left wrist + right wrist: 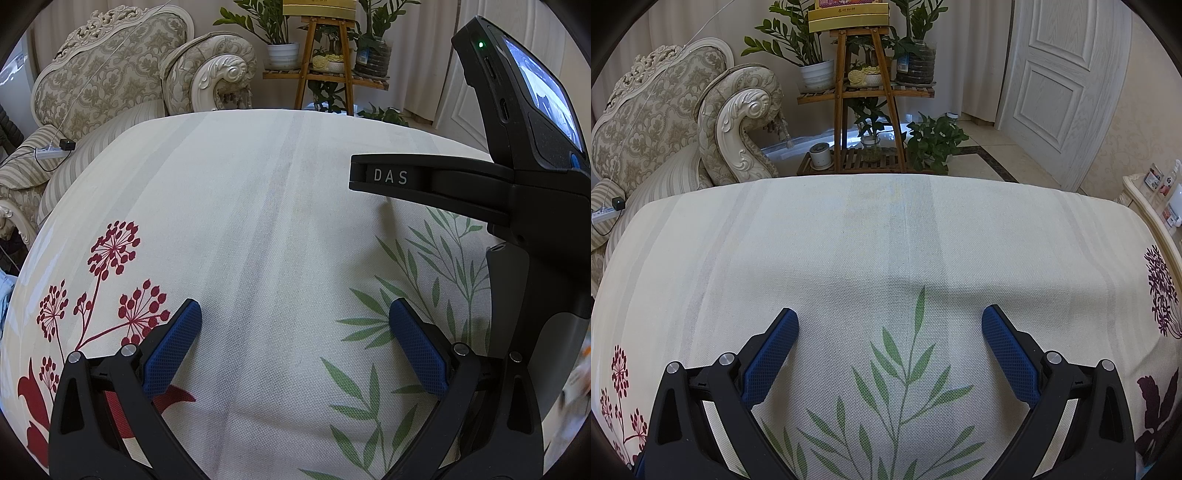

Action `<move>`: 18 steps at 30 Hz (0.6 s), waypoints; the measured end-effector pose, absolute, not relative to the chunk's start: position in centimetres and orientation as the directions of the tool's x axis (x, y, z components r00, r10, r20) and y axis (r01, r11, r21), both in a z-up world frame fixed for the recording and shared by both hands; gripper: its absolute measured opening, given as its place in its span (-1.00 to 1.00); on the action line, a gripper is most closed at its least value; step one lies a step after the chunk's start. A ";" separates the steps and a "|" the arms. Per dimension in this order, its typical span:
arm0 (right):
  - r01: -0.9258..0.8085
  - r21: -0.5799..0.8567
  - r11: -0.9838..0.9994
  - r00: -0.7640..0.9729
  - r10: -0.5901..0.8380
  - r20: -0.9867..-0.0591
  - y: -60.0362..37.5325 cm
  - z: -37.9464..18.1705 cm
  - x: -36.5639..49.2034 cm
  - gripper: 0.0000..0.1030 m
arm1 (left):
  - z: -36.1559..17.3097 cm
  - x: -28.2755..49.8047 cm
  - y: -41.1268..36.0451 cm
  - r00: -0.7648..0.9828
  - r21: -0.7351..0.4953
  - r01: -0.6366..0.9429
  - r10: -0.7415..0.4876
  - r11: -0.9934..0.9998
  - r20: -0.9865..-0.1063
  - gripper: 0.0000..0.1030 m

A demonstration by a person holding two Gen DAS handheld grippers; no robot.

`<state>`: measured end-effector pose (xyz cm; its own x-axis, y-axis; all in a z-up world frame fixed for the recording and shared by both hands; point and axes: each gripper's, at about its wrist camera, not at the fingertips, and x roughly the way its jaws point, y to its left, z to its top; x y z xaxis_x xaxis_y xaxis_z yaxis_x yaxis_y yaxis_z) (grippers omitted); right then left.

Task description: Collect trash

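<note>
My left gripper (295, 314) hangs open over a table covered by a cream cloth (258, 206) printed with red flowers and green leaves; nothing is between its blue pads (173, 350). The right gripper (890, 317) is also open and empty, above the green leaf print (905, 369) of the same cloth. In the left wrist view the right gripper (356, 173) reaches in from the right, seen side-on, marked "DAS". No trash shows on the cloth in either view. A blurred white and orange thing (574, 387) sits at the far right edge; what it is stays unclear.
An ornate patterned sofa (657, 122) stands left of the table, with a power strip (50, 151) on its seat. Beyond the far edge is a wooden plant stand (868, 92) with potted plants. A white door (1056, 74) and a cream cabinet (1156, 206) are at right.
</note>
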<state>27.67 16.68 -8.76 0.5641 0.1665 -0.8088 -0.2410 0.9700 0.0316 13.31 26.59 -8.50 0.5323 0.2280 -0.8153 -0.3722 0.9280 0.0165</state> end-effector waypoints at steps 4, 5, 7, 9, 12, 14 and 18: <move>-0.241 0.031 0.970 0.564 0.166 -0.809 16.6 -8.7 27.6 0.88 | -8.5 13.3 26.6 0.533 0.015 -0.372 0.226 0.928 -0.815 0.92; -0.241 0.032 0.970 0.564 0.167 -0.809 16.7 -8.8 27.7 0.88 | -8.5 13.3 26.6 0.532 0.015 -0.372 0.227 0.928 -0.815 0.92; -0.241 0.032 0.970 0.564 0.167 -0.809 16.7 -8.8 27.7 0.88 | -8.5 13.3 26.6 0.533 0.015 -0.373 0.227 0.928 -0.815 0.92; -0.241 0.032 0.970 0.564 0.166 -0.809 16.7 -8.7 27.6 0.88 | -8.5 13.3 26.6 0.533 0.015 -0.373 0.227 0.928 -0.815 0.92; -0.241 0.032 0.970 0.564 0.166 -0.809 16.7 -8.8 27.7 0.88 | -8.5 13.3 26.6 0.532 0.015 -0.373 0.227 0.928 -0.815 0.92; -0.241 0.032 0.970 0.564 0.167 -0.809 16.7 -8.8 27.7 0.88 | -8.5 13.4 26.6 0.532 0.015 -0.373 0.227 0.928 -0.816 0.92; -0.241 0.032 0.970 0.564 0.167 -0.809 16.7 -8.8 27.7 0.88 | -8.5 13.4 26.7 0.532 0.015 -0.373 0.227 0.928 -0.815 0.92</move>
<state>27.69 16.74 -8.77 0.5640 0.1667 -0.8088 -0.2411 0.9700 0.0318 13.35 26.66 -8.50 0.5324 0.2269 -0.8155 -0.3725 0.9279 0.0149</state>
